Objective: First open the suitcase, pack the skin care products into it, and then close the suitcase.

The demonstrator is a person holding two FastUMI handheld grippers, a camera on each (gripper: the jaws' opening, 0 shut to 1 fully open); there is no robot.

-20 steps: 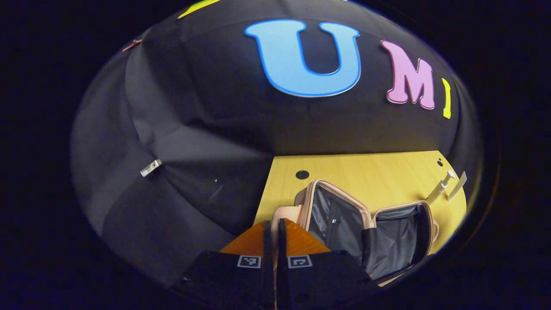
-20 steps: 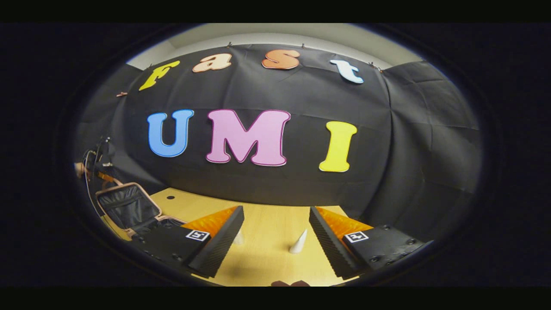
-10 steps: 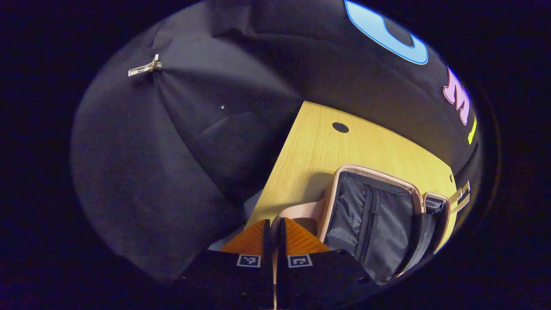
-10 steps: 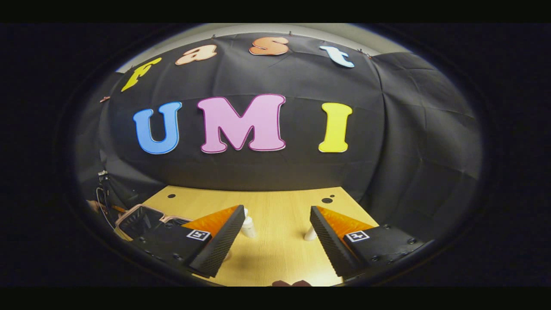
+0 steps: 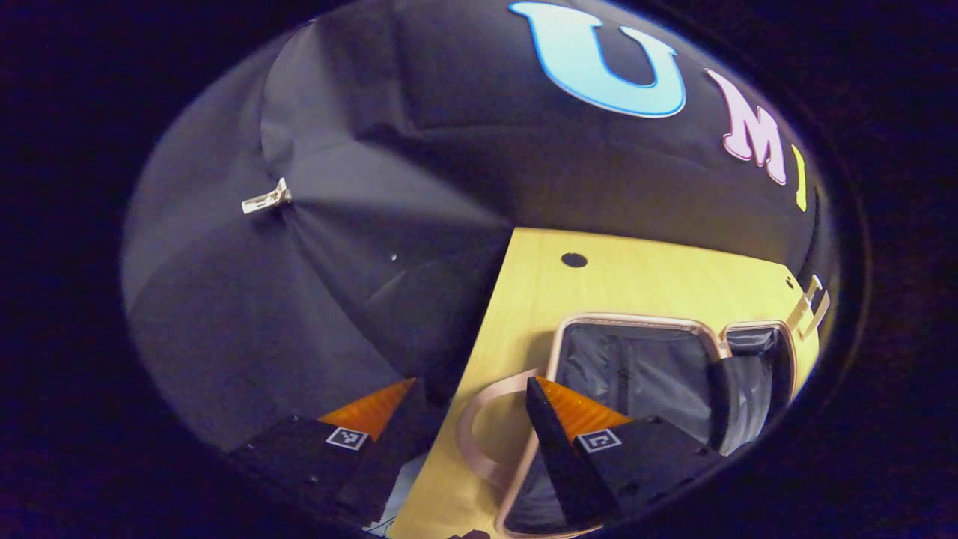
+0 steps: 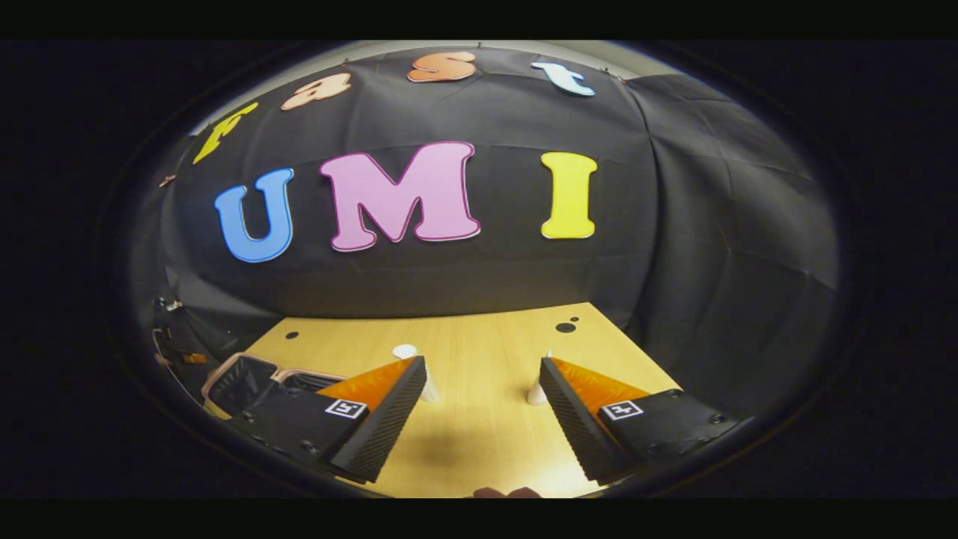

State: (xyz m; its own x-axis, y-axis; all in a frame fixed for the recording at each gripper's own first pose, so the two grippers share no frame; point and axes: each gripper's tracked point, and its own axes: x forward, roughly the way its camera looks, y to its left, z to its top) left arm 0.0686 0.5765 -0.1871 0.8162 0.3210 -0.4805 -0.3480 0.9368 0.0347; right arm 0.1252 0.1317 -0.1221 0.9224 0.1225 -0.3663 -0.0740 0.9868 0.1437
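the suitcase (image 5: 658,374) lies open on the wooden counter (image 5: 636,277), both halves flat with their dark lining facing up, at the counter's left end in the right gripper view. its pink carry handle (image 5: 479,434) rests on the counter beside the left half. the left gripper (image 5: 468,397) hangs over that handle end with its jaws apart; one finger sits over the counter's edge, the other over the rim of the case, and nothing is held between them. whether either finger touches the handle cannot be told. the right gripper (image 6: 483,374) hangs low over the middle of the counter, jaws wide apart and empty. two white skin care items stand on the counter just ahead of it: a bottle (image 6: 419,370) by one fingertip and a cone-shaped tube (image 6: 537,389) by the other, both partly hidden. black cloth forms the wall (image 6: 711,224) behind the counter.
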